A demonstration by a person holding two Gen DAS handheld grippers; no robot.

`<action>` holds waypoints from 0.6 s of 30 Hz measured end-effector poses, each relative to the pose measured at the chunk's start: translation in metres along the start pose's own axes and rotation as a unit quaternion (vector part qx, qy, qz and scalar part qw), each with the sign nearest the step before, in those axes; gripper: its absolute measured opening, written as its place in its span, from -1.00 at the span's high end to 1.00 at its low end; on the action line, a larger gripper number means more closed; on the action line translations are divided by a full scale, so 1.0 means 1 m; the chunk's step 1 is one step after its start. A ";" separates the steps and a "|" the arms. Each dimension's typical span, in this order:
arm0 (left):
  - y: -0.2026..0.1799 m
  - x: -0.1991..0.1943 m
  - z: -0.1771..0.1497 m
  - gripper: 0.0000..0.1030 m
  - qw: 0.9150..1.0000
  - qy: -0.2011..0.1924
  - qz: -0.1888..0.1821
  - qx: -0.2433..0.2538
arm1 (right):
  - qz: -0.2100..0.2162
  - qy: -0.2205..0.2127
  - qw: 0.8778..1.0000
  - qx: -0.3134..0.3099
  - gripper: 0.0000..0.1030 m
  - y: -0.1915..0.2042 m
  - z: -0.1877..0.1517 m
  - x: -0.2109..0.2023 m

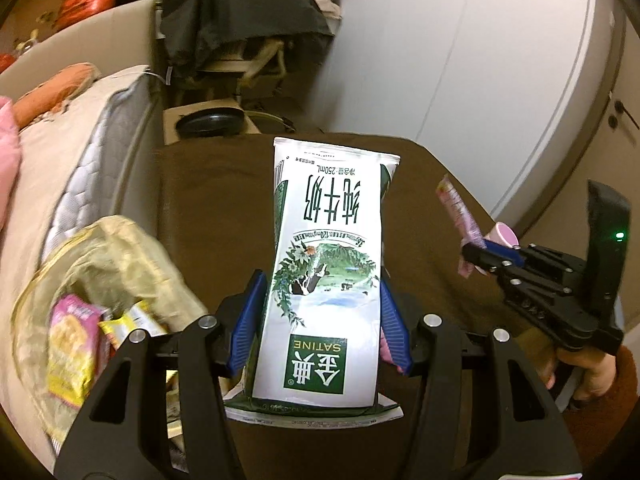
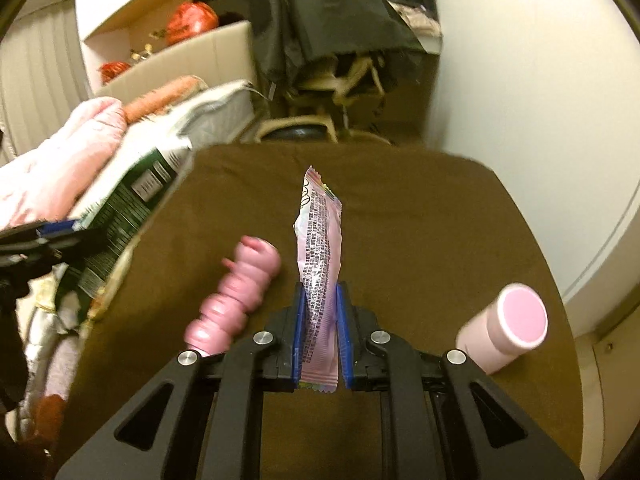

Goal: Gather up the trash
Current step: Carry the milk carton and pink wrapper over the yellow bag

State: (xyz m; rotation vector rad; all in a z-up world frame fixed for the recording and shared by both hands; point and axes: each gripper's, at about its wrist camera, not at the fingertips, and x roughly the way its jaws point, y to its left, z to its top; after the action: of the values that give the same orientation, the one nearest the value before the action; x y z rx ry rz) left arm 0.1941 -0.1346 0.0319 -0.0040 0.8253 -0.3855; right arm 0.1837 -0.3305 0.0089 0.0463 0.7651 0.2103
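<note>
Presently, both tools are loaded. The left tool (image 1: 320, 316) is clamped on a flattened milk carton (image 1: 326, 264), held over the brown desk (image 1: 208, 208) near the open trash bag (image 1: 100, 264), which already holds wrappers. The right tool (image 2: 320, 328) pinches a pink wrapper (image 2: 318, 240) clear of the desk. Outstanding: a ribbed pink bottle (image 2: 236, 296) and a pink cylindrical container (image 2: 504, 328) lie uncollected.

Brown table (image 2: 400, 208) bears pink bottles (image 2: 502, 330), seemingly two.
</note>
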 end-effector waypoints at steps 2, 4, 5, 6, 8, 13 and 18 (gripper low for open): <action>0.014 -0.013 -0.002 0.00 1.000 -0.010 0.011 -0.013 | 0.015 -0.012 1.000 -0.012 0.72 0.015 0.011 -0.004; 0.032 -0.026 -0.006 0.00 0.999 -0.019 0.027 -0.029 | 0.036 -0.024 0.999 -0.027 0.72 0.035 0.022 -0.007; 0.043 -0.033 -0.009 0.00 0.998 -0.024 0.037 -0.038 | 0.052 -0.029 0.998 -0.035 0.72 0.049 0.027 -0.008; 0.055 -0.041 -0.012 0.00 0.997 -0.029 0.046 -0.048 | 0.061 -0.031 0.997 -0.040 0.72 0.058 0.033 -0.006; 0.080 -0.054 -0.020 0.00 0.995 -0.038 0.066 -0.071 | 0.081 -0.035 0.995 -0.052 0.72 0.079 0.038 -0.006; 0.136 -0.080 -0.042 0.00 0.986 -0.051 0.104 -0.123 | 0.129 -0.026 0.988 -0.084 0.72 0.137 0.053 0.010; 0.186 -0.091 -0.067 0.00 0.977 -0.045 0.121 -0.172 | 0.166 -0.002 0.980 -0.113 0.72 0.190 0.055 0.035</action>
State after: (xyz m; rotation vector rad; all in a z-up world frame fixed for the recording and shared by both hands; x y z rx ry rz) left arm 0.1517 0.0789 0.0232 -0.2390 0.7847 -0.0101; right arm 0.2131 -0.1360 0.0471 -0.0416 0.7222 0.6128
